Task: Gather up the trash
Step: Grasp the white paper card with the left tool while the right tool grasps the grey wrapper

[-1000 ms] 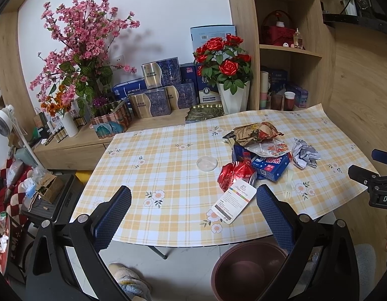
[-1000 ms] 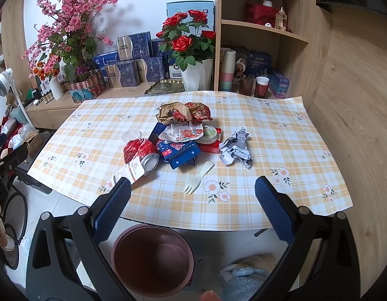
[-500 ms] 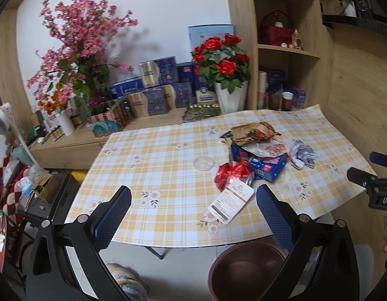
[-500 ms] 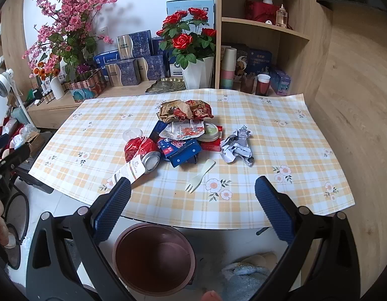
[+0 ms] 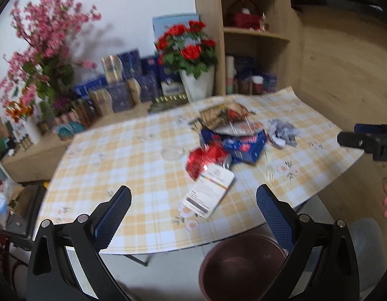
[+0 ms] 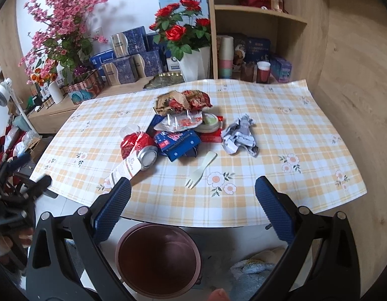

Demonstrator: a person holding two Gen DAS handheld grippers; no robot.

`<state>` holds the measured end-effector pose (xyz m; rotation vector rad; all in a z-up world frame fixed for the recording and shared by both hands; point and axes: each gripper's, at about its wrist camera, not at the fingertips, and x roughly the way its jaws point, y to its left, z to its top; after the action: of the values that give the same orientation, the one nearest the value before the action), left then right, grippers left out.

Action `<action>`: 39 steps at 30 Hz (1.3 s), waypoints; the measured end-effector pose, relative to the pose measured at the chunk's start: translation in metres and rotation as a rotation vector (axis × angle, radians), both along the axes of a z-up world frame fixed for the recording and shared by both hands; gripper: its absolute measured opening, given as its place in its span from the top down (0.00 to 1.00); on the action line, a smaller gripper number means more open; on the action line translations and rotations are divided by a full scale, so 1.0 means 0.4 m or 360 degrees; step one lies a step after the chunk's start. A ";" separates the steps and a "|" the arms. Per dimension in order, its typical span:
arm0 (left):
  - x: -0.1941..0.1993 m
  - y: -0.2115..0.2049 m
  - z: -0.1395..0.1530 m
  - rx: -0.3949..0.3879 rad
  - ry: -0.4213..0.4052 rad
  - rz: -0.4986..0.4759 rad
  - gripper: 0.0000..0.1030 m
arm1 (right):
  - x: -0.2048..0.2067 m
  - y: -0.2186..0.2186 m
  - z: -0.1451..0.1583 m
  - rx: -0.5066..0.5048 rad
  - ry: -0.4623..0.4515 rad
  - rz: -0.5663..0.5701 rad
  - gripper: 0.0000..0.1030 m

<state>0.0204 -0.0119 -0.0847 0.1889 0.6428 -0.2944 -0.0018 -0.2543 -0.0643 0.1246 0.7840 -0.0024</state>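
Note:
A heap of trash lies mid-table: a brown crumpled bag [image 6: 182, 100], a blue box [image 6: 177, 144], a red foil wrapper [image 6: 134, 143], a tin can [image 6: 148, 158], a white card [image 5: 208, 190], crumpled grey paper [image 6: 239, 136] and a plastic fork [image 6: 201, 169]. A dark red bin [image 6: 159, 258] stands on the floor below the table's near edge. My left gripper [image 5: 193, 204] is open, short of the card. My right gripper [image 6: 193, 197] is open above the bin, short of the fork. Neither holds anything.
The table wears a yellow checked cloth [image 6: 293, 130]. Behind it stand a white pot of red roses [image 6: 190, 57], blue gift boxes [image 6: 128, 57], pink blossoms [image 6: 60, 25] and wooden shelves [image 6: 258, 15]. A blue slipper [image 6: 251, 268] lies beside the bin.
Both grippers have moved slightly closer to the table and the trash heap. The left wrist view is now blurred by motion. Both stay open and empty.

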 end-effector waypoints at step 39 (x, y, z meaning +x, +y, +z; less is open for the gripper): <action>0.308 -0.177 -0.362 0.0537 0.0167 -0.0211 0.66 | 0.200 -0.215 -0.223 -0.0067 0.0183 -0.0267 0.06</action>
<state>0.1436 -0.0828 -0.2295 0.5436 0.7839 -0.3239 0.0783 -0.3405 -0.1536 0.1511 0.8858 -0.1863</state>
